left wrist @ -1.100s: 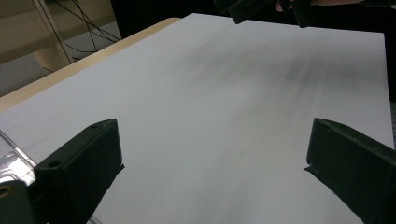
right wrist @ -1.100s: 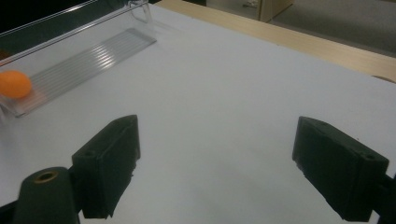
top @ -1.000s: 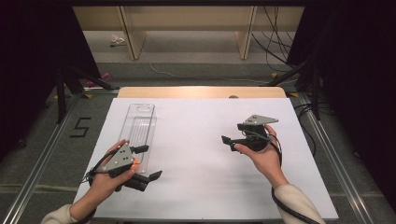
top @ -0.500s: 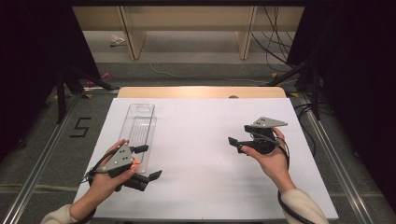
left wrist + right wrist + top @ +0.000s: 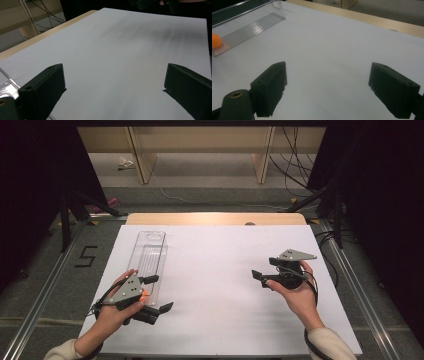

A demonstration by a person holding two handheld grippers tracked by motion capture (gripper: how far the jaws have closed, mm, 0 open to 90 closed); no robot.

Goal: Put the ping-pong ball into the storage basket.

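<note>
- The left hand-held black gripper (image 5: 159, 295) rests low at the table's near left, jaws spread wide and empty, beside the tray's near end.
- The right hand-held black gripper (image 5: 261, 277) hovers at mid-right, jaws likewise apart — gripping nothing.
- A white sheet (image 5: 220, 270) covers the wooden table (image 5: 215, 218); the grey floor bears a "5" (image 5: 86, 256).
- The long clear plastic tray (image 5: 149, 255) lies left, a small orange ball (image 5: 216, 40) at its near end.

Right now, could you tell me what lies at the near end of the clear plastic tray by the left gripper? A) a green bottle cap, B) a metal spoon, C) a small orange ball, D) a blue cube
C: a small orange ball sits at one end of the clear plastic tray, and in the high view an orange spot shows beside the left gripper.
</note>
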